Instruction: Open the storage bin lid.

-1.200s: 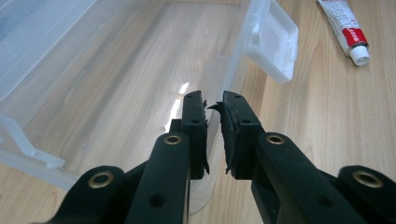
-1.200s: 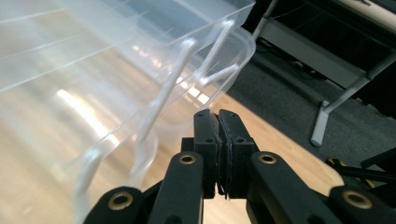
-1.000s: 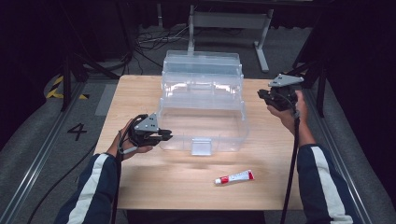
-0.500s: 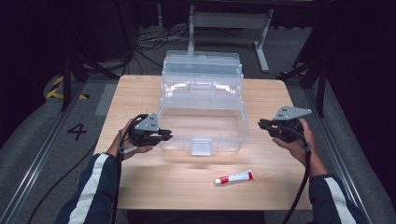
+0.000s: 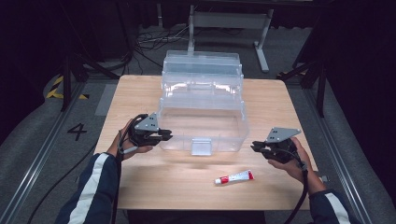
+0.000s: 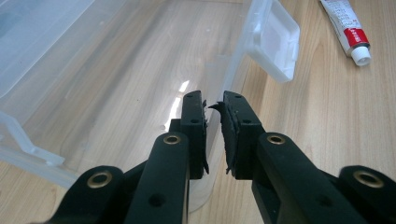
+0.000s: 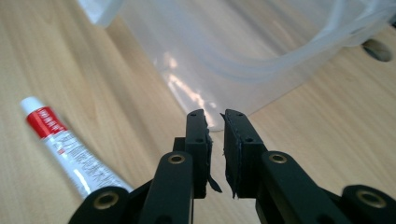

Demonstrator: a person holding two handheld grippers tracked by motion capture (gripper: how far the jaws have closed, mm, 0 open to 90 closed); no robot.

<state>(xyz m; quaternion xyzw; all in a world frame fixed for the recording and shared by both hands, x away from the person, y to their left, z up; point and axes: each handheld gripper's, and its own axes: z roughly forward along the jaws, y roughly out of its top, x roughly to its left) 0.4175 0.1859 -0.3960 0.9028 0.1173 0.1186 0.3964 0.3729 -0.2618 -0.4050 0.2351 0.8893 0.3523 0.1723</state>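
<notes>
Your left claw (image 5: 164, 136) pinches the clear storage box's (image 5: 203, 123) wall to steady it. Your right claw (image 5: 256, 147), nearly closed and empty, hovers above the tabletop (image 5: 140, 93); the toothpaste tube (image 7: 70, 151) lies left of it.

The high view is soft and low in detail — the wooden table (image 5: 154, 186) is lit from overhead while the surrounding floor falls into near black. In both gripper views, white glare streaks the clear plastic box (image 6: 93, 84) wall. The black jaws up close are slightly blurred — as are the far edges.
</notes>
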